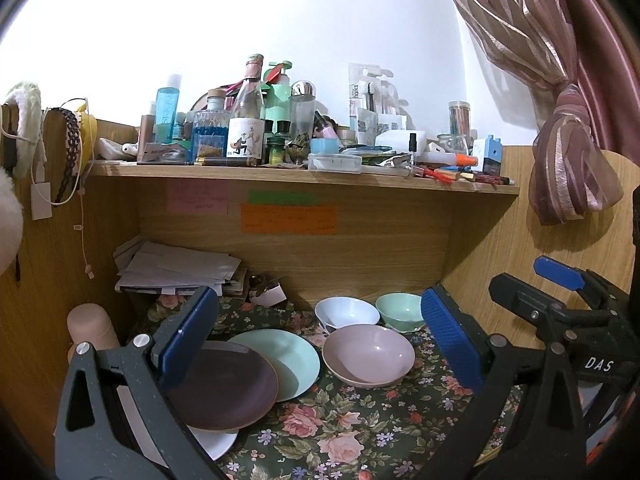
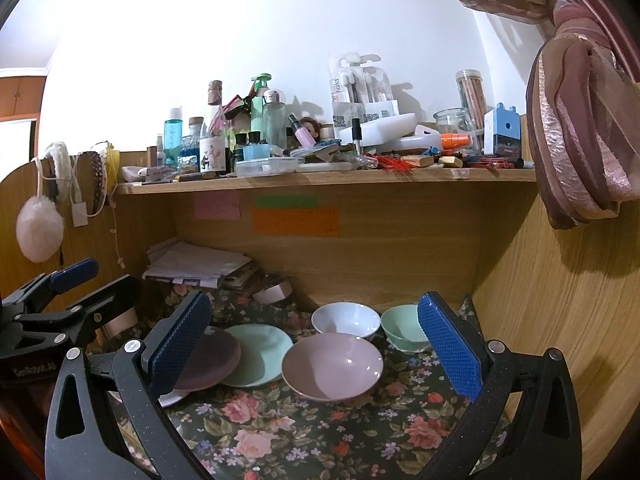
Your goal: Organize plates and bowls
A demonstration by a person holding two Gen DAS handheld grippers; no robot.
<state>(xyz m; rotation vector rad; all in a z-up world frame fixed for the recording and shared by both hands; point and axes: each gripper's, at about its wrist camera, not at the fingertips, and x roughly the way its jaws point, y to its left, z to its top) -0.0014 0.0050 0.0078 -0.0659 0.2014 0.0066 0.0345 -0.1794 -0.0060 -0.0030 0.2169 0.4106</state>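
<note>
Plates (image 1: 224,388) overlapping (white 1 (image 1: 214,444) mostly hidden)

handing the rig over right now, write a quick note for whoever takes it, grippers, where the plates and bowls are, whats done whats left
Left gripper: open, empty, above the dishes.
Right gripper: open, empty, also hovering.
Plates, left side of the floral cloth: brown plate overlaps the green plate and a white plate beneath.
Bowls, right side: pink bowl in front, white bowl and green bowl behind, none nested.
Done: nothing evident.
Left: square up the plates, nest the bowls.
</note>
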